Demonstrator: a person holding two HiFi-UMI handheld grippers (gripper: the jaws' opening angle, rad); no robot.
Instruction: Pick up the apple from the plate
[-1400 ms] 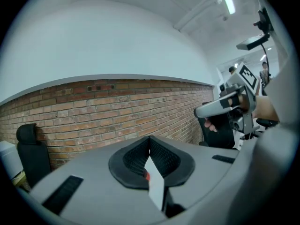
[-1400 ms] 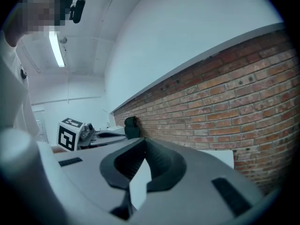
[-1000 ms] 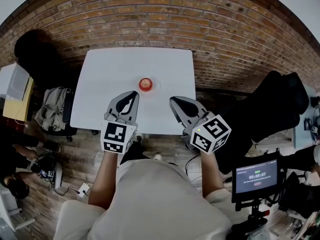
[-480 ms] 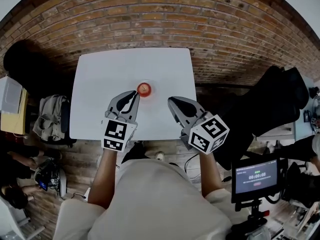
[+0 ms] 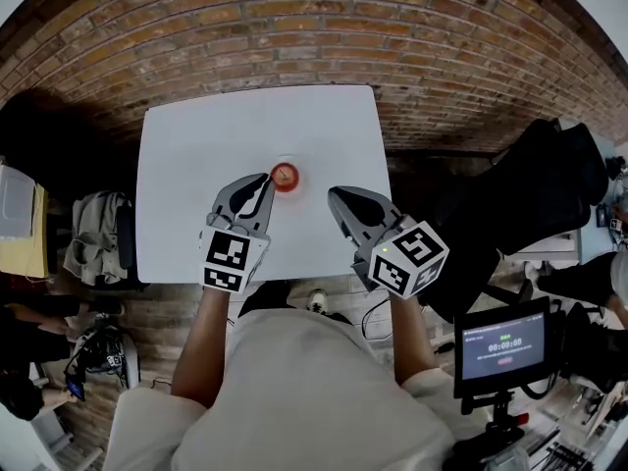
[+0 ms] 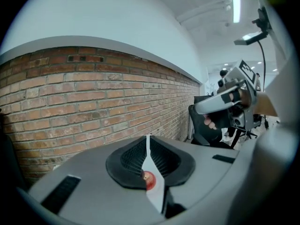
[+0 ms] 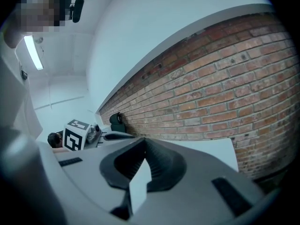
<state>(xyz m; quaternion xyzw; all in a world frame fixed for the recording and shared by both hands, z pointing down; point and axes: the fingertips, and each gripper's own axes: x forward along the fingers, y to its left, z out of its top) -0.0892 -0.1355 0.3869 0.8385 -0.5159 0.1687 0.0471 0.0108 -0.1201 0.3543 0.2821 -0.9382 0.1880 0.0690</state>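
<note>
Both tongs have slid forward over the desk since a second ago. The left pair's tips trailed behind the apple then and now sit just beside it, on its left.

My left tongs (image 5: 263, 184) are grey moulded shells tapering to a beak, lined with black ribbed pads. At the back they carry a white cube (image 5: 233, 260) printed with black square markers. The apple (image 5: 285, 175) is small, round and glossy, red with a paler patch on top. It sits on a little round pale plate (image 5: 298, 181) that barely shows beyond it. My right tongs (image 5: 340, 201) have the same build.

Far left stands a chair (image 5: 126, 226) draped with crumpled grey cloth (image 5: 96, 219), on a plank floor (image 5: 157, 307). The desk (image 5: 196, 155) is a square, smooth, matte white top, and the plate stands near its middle. Behind it runs a brick wall (image 5: 294, 27), rough and red-brown with pale mortar. At the far right a small lit screen (image 5: 503, 346) sits on a black stand.

The left tongs are clenched, with the tips meeting. Only a thin slit is left below them, and the apple shows through it farther off. They grasp nothing, and I cannot tell whether they touch the apple. The right tongs are clenched too, tips together and empty. They hang over the near right part of the desk, apart from the apple.
</note>
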